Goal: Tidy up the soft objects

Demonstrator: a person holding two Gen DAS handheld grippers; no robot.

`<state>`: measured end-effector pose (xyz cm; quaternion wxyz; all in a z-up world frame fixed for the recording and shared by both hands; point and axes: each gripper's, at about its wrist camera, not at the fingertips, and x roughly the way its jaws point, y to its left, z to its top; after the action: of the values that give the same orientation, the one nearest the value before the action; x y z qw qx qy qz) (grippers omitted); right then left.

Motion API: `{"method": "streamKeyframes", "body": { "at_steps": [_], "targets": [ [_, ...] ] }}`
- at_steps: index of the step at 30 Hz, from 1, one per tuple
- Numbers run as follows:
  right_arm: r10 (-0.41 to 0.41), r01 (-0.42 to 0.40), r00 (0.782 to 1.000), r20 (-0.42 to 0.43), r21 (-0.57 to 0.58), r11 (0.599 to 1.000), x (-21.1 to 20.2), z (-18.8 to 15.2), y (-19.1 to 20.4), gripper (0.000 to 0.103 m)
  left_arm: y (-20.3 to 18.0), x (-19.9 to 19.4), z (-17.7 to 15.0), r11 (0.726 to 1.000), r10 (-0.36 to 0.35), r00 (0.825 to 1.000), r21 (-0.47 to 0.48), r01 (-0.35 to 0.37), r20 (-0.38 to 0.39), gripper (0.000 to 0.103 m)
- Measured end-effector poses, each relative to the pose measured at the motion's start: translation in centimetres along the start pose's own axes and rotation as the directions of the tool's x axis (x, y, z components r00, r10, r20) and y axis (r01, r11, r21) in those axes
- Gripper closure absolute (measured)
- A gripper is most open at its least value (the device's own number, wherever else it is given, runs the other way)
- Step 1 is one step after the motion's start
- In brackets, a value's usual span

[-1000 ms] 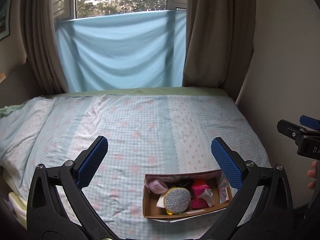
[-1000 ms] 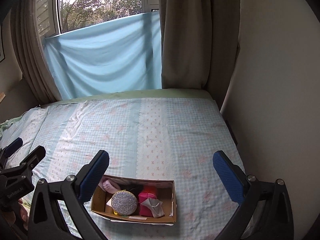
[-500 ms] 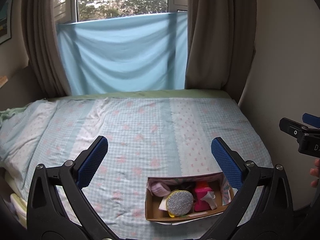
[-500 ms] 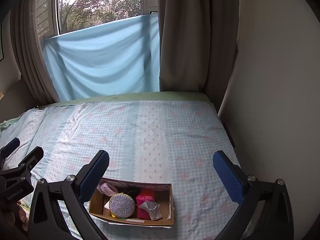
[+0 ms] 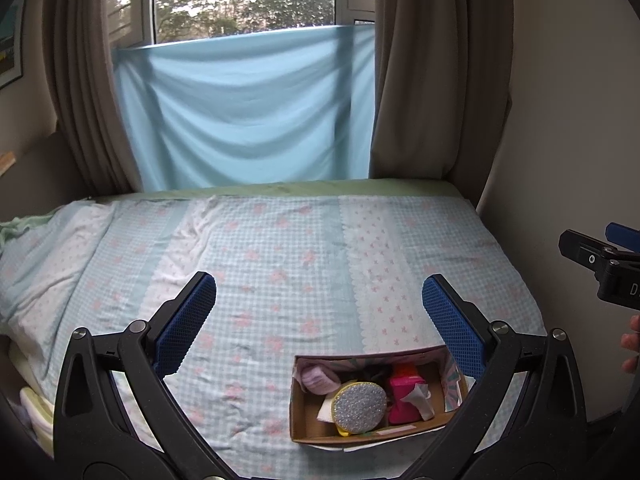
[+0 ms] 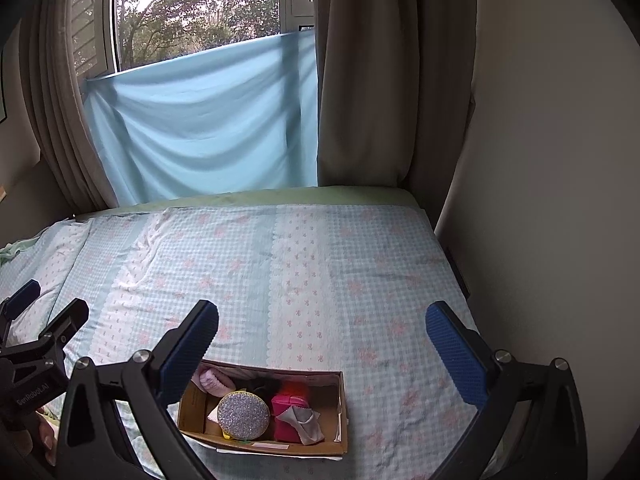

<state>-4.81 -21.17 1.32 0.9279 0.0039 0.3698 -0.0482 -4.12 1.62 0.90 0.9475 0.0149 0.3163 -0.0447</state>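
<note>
Left wrist view: the left gripper [image 5: 316,312] is held above the bed [image 5: 280,264] with its jaws spread wide and nothing between them. The cardboard box [image 5: 372,432] lies on the checked sheet at the near edge of the bed, below and right of the gripper's centre, close to the right finger. Its long axis runs roughly left to right across the view. Inside it are a silver glitter disc [image 5: 359,404], a pink block [image 5: 404,396] and a pale pink soft item [image 5: 318,378]. The right gripper [image 5: 600,264] shows at the right edge.

Right wrist view: the right gripper [image 6: 322,340] is likewise released and empty. The box [image 6: 280,446] lies low, nearer the left finger, with its long axis left to right, tilted slightly down to the right. The left gripper [image 6: 36,344] shows at the left edge.
</note>
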Motion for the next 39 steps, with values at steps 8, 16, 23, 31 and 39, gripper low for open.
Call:
{"method": "streamKeyframes", "body": {
  "at_steps": [8,16,23,31,39],
  "targets": [
    [-0.004,0.004,1.000,0.005,-0.004,1.000,0.1,0.2,0.0,0.000,-0.1,0.1,0.1,1.000,-0.002,1.000,-0.006,0.002,0.001,0.000],
    [-0.007,0.007,1.000,0.006,-0.006,1.000,0.2,0.3,0.0,0.000,-0.2,0.5,0.2,1.000,-0.005,1.000,-0.017,0.005,-0.001,0.000],
    [-0.010,0.010,1.000,0.022,0.002,1.000,0.1,0.7,-0.2,0.000,-0.9,0.1,0.5,0.999,0.038,0.997,0.011,-0.039,0.063,0.000],
    [-0.017,0.018,1.000,0.019,-0.001,1.000,1.3,1.4,-0.5,0.000,-1.8,0.6,0.7,1.000,0.028,0.993,0.012,-0.029,0.112,0.000],
    [-0.002,0.002,0.998,-0.058,-0.006,1.000,5.7,1.8,-1.2,0.000,-2.5,4.1,1.1,0.996,0.093,0.995,-0.003,-0.093,0.043,0.000]
  ]
}}
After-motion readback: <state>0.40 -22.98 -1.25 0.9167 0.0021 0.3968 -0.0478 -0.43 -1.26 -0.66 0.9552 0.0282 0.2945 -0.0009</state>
